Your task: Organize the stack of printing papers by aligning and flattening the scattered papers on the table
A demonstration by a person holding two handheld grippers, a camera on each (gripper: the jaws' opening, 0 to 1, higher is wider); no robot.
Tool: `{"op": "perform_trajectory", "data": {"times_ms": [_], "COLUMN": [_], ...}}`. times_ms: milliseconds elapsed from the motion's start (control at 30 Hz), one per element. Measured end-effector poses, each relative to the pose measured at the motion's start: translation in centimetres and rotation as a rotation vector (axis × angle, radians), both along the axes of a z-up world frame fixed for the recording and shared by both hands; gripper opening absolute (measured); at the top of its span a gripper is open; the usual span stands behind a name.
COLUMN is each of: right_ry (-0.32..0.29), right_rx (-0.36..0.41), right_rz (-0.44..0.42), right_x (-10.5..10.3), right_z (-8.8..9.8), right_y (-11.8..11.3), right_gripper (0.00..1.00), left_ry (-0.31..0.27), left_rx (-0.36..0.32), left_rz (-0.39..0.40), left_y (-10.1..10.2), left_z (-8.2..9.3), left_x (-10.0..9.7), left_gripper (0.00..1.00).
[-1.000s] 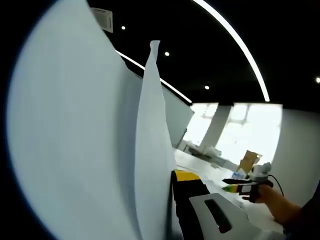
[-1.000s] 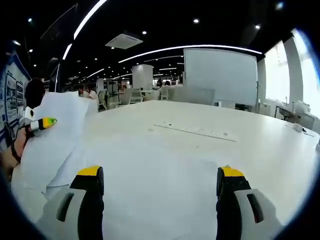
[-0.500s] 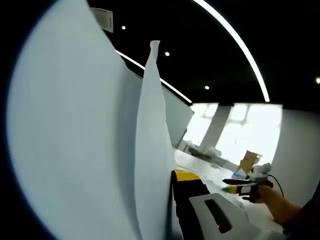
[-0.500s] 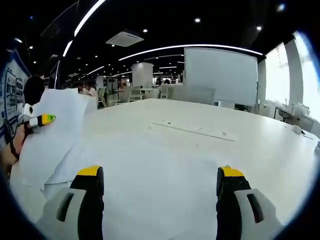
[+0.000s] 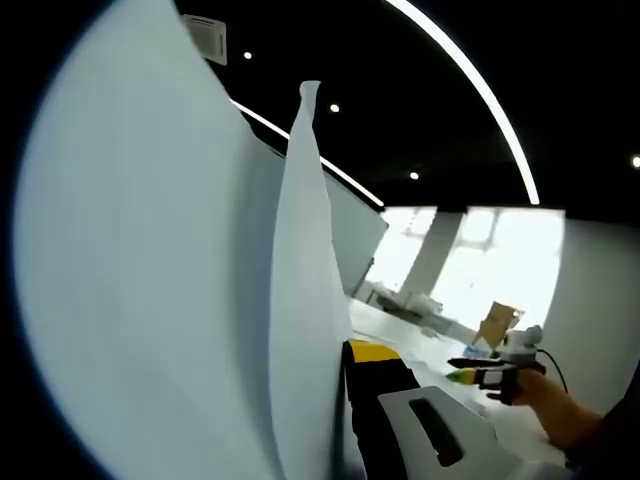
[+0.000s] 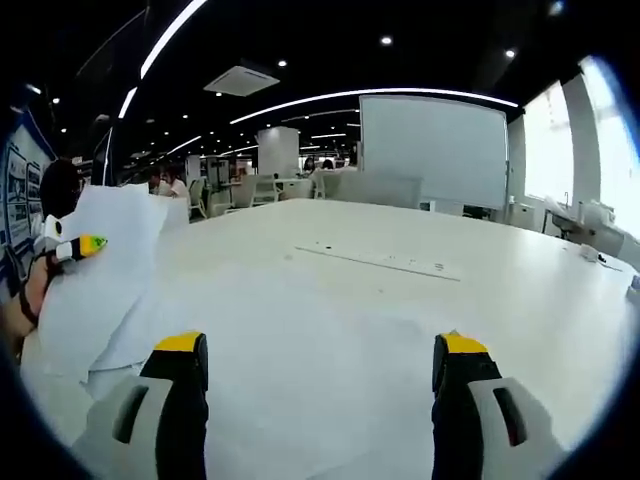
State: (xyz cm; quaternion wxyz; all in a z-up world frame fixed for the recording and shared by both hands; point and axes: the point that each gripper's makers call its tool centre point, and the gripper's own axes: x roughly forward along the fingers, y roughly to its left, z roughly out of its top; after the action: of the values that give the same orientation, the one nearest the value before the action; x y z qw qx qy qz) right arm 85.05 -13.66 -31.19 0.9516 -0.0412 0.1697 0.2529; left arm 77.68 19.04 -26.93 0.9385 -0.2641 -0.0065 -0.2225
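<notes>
Sheets of white printing paper (image 5: 150, 280) stand lifted on edge close before the left gripper (image 6: 75, 247), clamped in its shut jaws, while more white sheets (image 6: 290, 370) lie flat on the broad white bench (image 6: 480, 300). The right gripper (image 6: 315, 375) hovers over those flat sheets, jaws spread wide, holding nothing.

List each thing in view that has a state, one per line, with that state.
left gripper: shut on the lifted papers
lifted papers: raised off the table, bent, fanned apart
right gripper: open, holding nothing
flat sheet: lying flat on the table
table: white, bearing the papers
</notes>
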Motion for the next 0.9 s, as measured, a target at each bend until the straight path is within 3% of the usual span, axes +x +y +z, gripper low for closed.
{"op": "perform_trajectory", "data": {"times_ms": [200,333,467,900], "right_ry": [0.051,0.102,0.121,0.166], "right_rx": [-0.002,0.083,0.112,0.015], "right_rz": [-0.071,-0.091,-0.090,-0.101], "right_x": [0.4,0.1,-0.3,-0.5], "right_z": [-0.8,-1.0,-1.1,-2.8], "right_y": [-2.2,-2.7,-2.7,-3.1], "right_gripper": [0.86,0.83,0.78,0.78], "left_ry": [0.000,-0.001,0.000,0.000], "left_rx": [0.000,0.001,0.004,0.005], "left_rz": [0.000,0.000,0.000,0.000], "left_y": [0.0,0.0,-0.1,-0.1], "left_z": [0.0,0.0,0.0,0.0], "left_x": [0.0,0.0,0.0,-0.1], "left_gripper": [0.06,0.06,0.06,0.06]}}
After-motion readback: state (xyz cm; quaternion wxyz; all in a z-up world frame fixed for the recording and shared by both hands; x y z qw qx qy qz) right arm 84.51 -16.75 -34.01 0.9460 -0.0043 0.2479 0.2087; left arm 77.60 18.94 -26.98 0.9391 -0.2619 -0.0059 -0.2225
